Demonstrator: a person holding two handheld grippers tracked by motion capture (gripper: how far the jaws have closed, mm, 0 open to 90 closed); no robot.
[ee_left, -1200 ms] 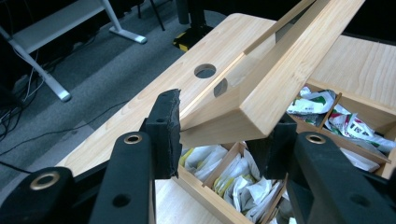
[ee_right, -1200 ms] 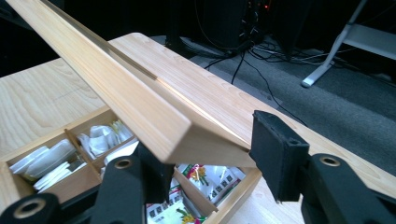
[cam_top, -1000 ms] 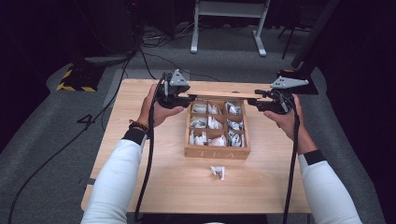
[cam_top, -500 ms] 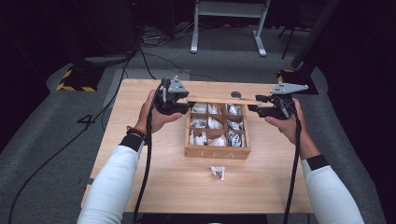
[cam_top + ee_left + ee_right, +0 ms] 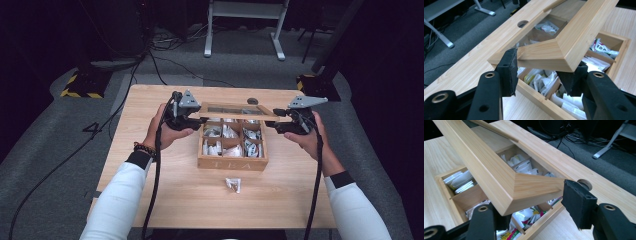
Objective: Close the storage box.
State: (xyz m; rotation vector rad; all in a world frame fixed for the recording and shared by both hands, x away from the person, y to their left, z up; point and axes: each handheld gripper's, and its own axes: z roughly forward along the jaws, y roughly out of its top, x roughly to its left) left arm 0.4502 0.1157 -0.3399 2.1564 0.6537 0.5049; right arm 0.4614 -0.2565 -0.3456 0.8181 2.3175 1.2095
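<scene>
Both grippers' fingers pinch the lid above the box marked "TEA".

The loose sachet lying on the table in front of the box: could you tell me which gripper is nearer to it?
Left, narrowly. The left gripper and right gripper both grip the lid, far behind the sachet.

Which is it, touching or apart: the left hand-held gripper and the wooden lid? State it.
Touching. The left gripper view shows the left hand-held gripper clamping the corner of the wooden lid, its pads pressed against the wood on both sides.
</scene>
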